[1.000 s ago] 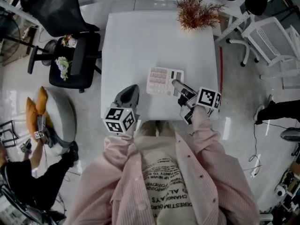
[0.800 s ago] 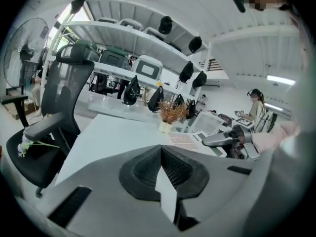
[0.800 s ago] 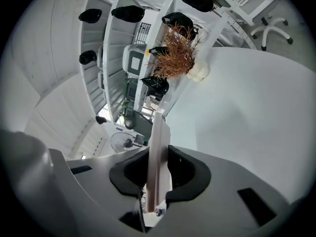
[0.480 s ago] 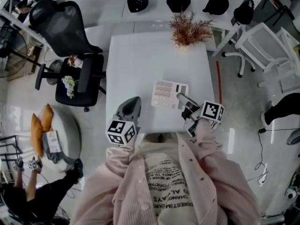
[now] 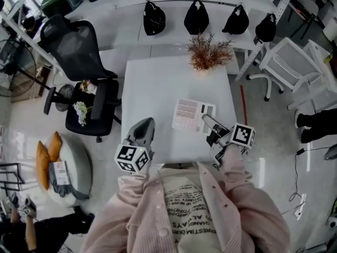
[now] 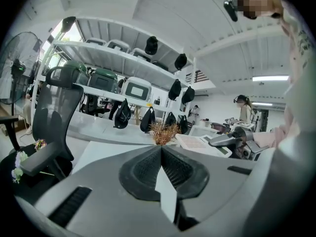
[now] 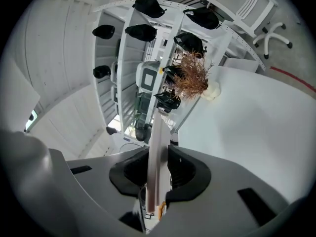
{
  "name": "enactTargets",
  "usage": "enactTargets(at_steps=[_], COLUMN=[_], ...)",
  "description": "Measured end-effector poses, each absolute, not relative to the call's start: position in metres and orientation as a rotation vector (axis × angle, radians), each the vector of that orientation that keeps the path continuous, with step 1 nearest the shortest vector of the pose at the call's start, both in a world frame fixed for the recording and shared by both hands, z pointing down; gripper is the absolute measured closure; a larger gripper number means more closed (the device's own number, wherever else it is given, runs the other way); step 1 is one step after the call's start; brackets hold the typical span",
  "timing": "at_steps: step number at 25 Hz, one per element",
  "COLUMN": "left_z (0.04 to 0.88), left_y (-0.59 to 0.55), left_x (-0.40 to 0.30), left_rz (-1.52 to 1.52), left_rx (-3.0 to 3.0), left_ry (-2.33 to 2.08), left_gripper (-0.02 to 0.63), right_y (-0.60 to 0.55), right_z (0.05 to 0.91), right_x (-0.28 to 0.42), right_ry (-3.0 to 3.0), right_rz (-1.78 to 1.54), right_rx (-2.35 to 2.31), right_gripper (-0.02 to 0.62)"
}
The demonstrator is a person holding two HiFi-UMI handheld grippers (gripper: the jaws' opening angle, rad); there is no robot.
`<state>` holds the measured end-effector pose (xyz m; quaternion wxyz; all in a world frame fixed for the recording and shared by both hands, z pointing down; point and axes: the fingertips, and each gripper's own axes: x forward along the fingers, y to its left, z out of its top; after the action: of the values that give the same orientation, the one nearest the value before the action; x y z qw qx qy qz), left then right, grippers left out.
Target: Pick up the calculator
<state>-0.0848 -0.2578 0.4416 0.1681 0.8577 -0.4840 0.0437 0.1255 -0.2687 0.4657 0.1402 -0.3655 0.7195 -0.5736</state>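
- The right gripper (image 5: 206,119) was clamped on the calculator (image 5: 192,115), pinching its right edge beside the display. The calculator hung over the near right part of the white table (image 5: 168,83).
- The left gripper (image 5: 146,124) had its jaws pressed together on nothing, over the table's near left edge.
- Open tabletop stretched from the calculator to a dried plant (image 5: 209,54) at the table's far edge.
- A black office chair (image 5: 79,51) stood off the table's left side, and a white chair (image 5: 287,57) stood beyond its far right corner.
- Only the right gripper view showed the calculator edge-on, a thin slab between the pads.
- Only the left gripper view showed it from the side, above the table.
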Motion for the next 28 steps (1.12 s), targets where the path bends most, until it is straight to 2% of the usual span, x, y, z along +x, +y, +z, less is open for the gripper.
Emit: enactTargets(at_steps=[15, 28], left_z=[0.378, 0.351], left_y=[-0.268, -0.269], left_x=[-0.098, -0.109], left_rz=[-0.032, -0.048], left_rx=[2.533, 2.588], left_ry=[-1.446, -1.498], left_gripper=[0.604, 0.604], right_y=[-0.282, -0.285], right_z=[0.403, 0.371], right_x=[0.129, 0.125], right_ry=[2.089, 2.055], right_rz=[-1.528, -1.494], right_rx=[-0.978, -0.887], right_gripper=[0.522, 0.522])
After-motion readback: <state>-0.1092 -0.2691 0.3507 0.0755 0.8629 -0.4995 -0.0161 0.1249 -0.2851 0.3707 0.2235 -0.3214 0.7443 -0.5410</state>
